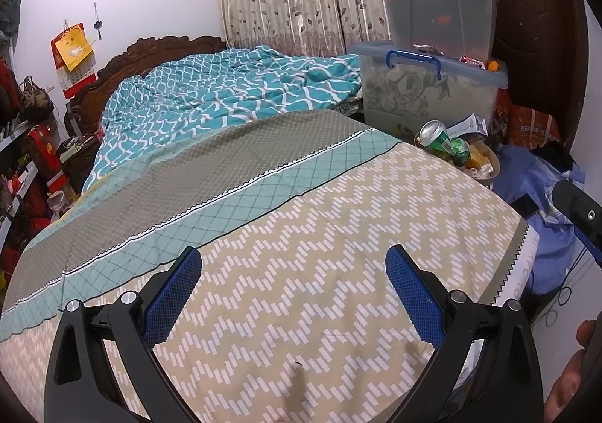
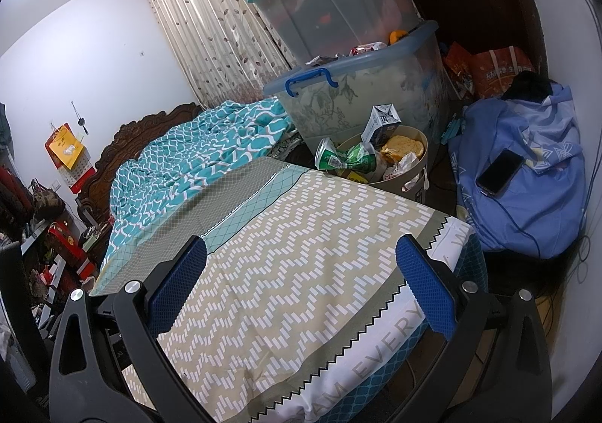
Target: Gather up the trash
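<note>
Left gripper (image 1: pixel 293 295) and right gripper (image 2: pixel 301 283) were held wide apart, empty; crushed green can (image 2: pixel 344 159), perched on far bin (image 2: pixel 415 180) rim, best pinched mid-body.

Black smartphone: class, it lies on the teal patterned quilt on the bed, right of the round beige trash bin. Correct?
Not quite. The black smartphone lies on the blue cloth bundle, not the quilt, as the right wrist view shows; it is right of the round beige trash bin.

Bedsheet edge (image 2: pixel 380 359) — "AM EVERY".
</note>
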Demonstrator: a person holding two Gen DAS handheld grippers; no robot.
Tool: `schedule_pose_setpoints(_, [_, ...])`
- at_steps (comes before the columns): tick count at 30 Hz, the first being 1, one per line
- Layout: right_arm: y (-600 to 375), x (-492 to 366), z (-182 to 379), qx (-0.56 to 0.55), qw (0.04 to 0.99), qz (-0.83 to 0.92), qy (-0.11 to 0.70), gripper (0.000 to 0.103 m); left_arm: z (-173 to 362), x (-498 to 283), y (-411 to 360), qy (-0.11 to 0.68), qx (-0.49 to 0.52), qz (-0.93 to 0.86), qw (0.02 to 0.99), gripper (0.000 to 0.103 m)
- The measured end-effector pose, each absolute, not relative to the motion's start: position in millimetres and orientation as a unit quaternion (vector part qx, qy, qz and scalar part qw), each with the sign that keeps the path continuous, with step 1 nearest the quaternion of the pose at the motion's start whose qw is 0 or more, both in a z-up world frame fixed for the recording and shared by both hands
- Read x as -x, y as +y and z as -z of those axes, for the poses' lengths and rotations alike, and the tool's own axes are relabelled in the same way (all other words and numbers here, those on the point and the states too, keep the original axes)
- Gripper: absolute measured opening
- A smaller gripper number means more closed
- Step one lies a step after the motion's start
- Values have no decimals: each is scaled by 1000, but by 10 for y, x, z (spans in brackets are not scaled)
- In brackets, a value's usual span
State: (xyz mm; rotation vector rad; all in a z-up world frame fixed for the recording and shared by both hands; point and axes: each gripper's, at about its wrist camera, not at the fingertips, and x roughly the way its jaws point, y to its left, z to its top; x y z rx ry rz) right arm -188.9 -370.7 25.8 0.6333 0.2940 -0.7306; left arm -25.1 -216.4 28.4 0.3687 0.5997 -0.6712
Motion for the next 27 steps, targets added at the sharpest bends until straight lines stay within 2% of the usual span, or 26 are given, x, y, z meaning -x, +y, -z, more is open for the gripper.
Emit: schedule_pose_setpoints(27, [-3708, 1894, -256, -303, 875, 350, 141, 100, -247, 263, -2154, 287, -179, 327, 882, 94])
